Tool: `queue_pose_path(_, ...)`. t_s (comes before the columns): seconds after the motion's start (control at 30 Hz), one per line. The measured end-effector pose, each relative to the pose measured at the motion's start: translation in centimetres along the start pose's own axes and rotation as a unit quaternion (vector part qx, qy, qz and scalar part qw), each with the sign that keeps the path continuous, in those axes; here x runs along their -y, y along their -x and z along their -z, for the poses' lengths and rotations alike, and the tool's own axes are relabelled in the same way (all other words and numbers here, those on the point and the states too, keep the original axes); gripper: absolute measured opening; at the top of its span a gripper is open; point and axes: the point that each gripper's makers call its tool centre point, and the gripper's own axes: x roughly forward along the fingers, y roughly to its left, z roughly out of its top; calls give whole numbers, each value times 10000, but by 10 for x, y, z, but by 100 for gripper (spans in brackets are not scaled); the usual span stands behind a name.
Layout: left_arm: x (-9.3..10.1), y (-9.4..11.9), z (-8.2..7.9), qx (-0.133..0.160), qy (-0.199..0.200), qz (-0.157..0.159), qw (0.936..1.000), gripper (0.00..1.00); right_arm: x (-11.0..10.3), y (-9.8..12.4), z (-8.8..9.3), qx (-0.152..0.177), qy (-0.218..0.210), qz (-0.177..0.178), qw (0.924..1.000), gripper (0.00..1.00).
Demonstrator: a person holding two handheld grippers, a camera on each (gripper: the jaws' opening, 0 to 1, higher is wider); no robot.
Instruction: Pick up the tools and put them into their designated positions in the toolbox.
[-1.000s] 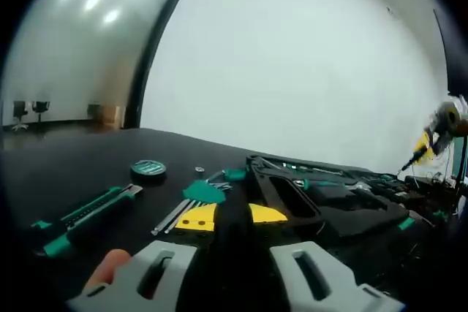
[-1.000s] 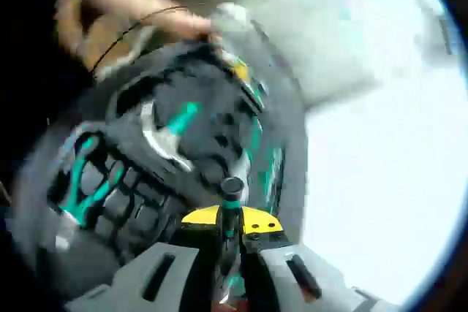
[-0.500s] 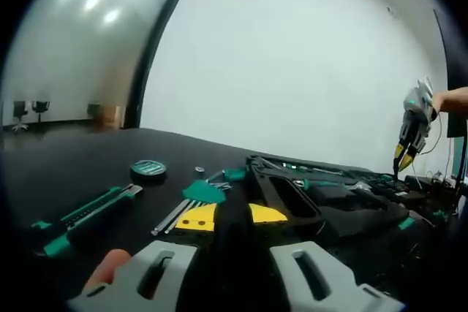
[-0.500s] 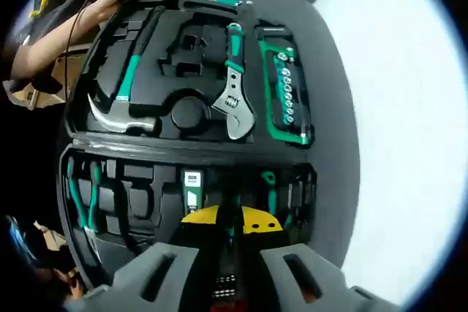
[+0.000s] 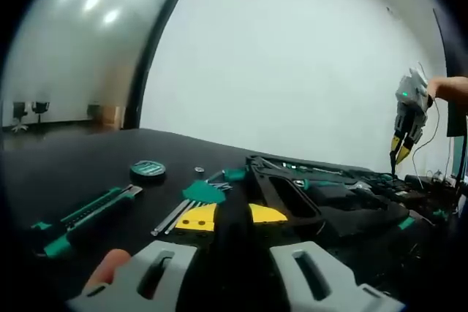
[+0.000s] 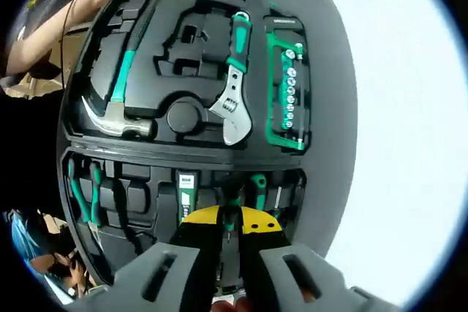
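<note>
Right tool (image 6: 225, 235), above the near lid half of the open toolbox (image 6: 80, 71), grips a green-handled screwdriver (image 6: 232, 206) between clenched jaws. Beyond lie the wrench (image 6: 232, 100), hammer (image 6: 117, 93) and socket rack (image 6: 287, 100) in their recesses. Left tool (image 5: 232, 235), jaws together, rests low over the black tabletop (image 5: 73, 158); utility knife (image 5: 84, 217) and tape disc (image 5: 148, 169) lie beyond, left of the toolbox.

Right gripper (image 6: 228, 230) clamps screwdriver (image 6: 232, 206) over open toolbox (image 6: 110, 147).
</note>
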Motion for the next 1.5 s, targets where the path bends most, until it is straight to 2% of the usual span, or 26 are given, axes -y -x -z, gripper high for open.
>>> queue_pose_path(0.07, 1, 0, 0, 0, -2, 2, 10000, 17, 15, 3, 9, -26, -183, 166, 9997, 6)
queue_pose_path(0.1, 1, 0, 0, -1, -2, 3, 10000, 17, 31, 4, 18, -64, -376, 311, 9988, 6)
queue_pose_path(0.13, 1, 1, 0, -1, -4, 3, 10000, 17, 39, 5, 29, -194, -403, 414, 9981, 6)
queue_pose_path(0.23, 3, 2, 0, -1, -6, 5, 10000, 17, 56, 5, 44, -198, -537, 680, 9960, 6)
queue_pose_path(0.3, 3, 2, 0, -1, -6, 4, 10000, 17, 61, 4, 39, 224, -929, 718, 9928, 6)
queue_pose_path(0.37, 2, 2, 0, -1, -6, 0, 10000, 17, 68, 5, 36, 580, -1359, 762, 9861, 6)
queue_pose_path(0.4, 2, 2, 0, -1, -7, 0, 10000, 17, 90, 7, 40, 840, -1614, 961, 9786, 6)
queue_pose_path(0.47, 2, 2, 0, -2, -6, 1, 10000, 17, 104, 7, 43, 1091, -1907, 1085, 9695, 6)
queue_pose_path(0.5, 2, 2, 0, 0, -7, 0, 10000, 17, 110, 4, 50, 1017, -1885, 1019, 9714, 6)
queue_pose_path(0.57, 1, 2, 0, 1, -11, -1, 10000, 17, 103, -1, 55, 732, -1663, 1160, 9765, 6)
queue_pose_path(0.6, 2, 2, 0, 2, -14, 0, 10000, 17, 100, -4, 58, 630, -1473, 1130, 9806, 6)
queue_pose_path(0.67, 2, 3, 0, 3, -18, -3, 10000, 17, 95, -12, 59, 432, -1375, 1072, 9837, 6)
queue_pose_path(0.7, 2, 2, 0, 4, -19, -3, 10000, 17, 98, -16, 66, 34, -894, 1260, 9880, 6)
queue_pose_path(0.73, 2, 3, -1, 5, -21, -5, 10000, 17, 99, -20, 66, -98, -520, 1358, 9893, 6)
queue_pose_path(0.8, 2, 3, -1, 8, -26, -10, 10000, 17, 98, -36, 63, -475, -189, 1288, 9903, 6)
queue_pose_path(0.83, 2, 3, -1, 9, -27, -13, 10000, 17, 93, -47, 59, -532, -171, 1120, 9921, 6)
queue_pose_path(0.93, 1, 2, -1, 12, -28, -16, 10000, 17, 84, -61, 53, -648, -322, 989, 9925, 6)
queue_pose_path(1.07, 1, 2, -1, 15, -34, -10, 10000, 17, 93, -87, 45, -795, -375, 902, 9920, 6)
queue_pose_path(1.17, 1, 0, -1, 18, -41, -6, 10000, 17, 95, -94, 41, -658, -692, 849, 9918, 7)
queue_pose_path(1.23, 1, -1, -1, 20, -42, 0, 10000, 17, 99, -101, 43, -535, -507, 729, 9946, 7)
queue_pose_path(1.33, 0, -1, -2, 23, -47, 1, 10000, 17, 83, -106, 42, -521, 206, 487, 9972, 6)
queue_pose_path(1.37, 0, -1, -2, 24, -50, 1, 10000, 17, 84, -107, 44, -509, 262, 577, 9967, 7)
queue_pose_path(1.43, 1, 0, -2, 27, -59, 1, 10000, 17, 88, -108, 45, -485, 84, 719, 9962, 7)
queue_pose_path(1.47, 2, 0, -2, 28, -60, -1, 10000, 17, 88, -108, 46, -416, -287, 766, 9958, 7)
queue_pose_path(1.5, 2, -1, -2, 28, -61, -1, 10000, 17, 88, -107, 46, -399, -213, 724, 9963, 7)
